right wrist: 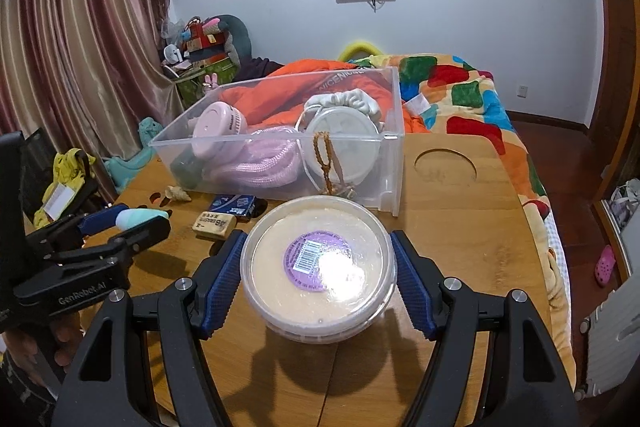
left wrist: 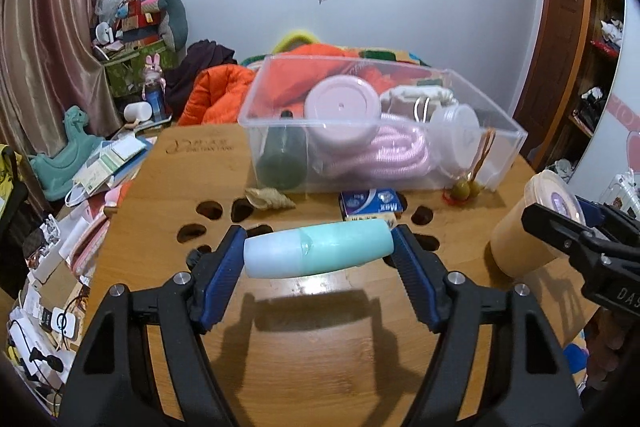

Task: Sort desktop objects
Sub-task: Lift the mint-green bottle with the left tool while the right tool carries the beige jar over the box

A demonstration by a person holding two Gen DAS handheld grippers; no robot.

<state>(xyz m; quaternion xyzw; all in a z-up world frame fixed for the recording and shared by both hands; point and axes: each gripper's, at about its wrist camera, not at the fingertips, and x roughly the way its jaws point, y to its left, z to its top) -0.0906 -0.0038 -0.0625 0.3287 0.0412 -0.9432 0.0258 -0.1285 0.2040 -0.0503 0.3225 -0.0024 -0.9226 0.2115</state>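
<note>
1. Left tool clenched on the mint bottle, gripped end to end: cap against one pad, base against the other. Bottle lies horizontal and looks lifted off the bench, judging by the shadow under it. An end-to-end hold probably suits a smooth round body that would roll in a side grip.
2. Right tool clenched on the round tub, pads on opposite sides of the rim. Tub stays upright with the lid facing the camera. Shadow below suggests it's off the bench too.
3. Clear bin sits at the far bench edge, ahead of both tools. It already holds a pink jar, pink rope and a clear-lidded jar, so it's the likely drop target.
4. Bottle: pale blue cap, mint green body, matte and slightly tapered.
5. Tub: beige contents, clear lid, purple barcode sticker, glare spot on the lid.
6. Not yet sorted, on the bench in front of the bin: shell, blue box, eraser.
</note>
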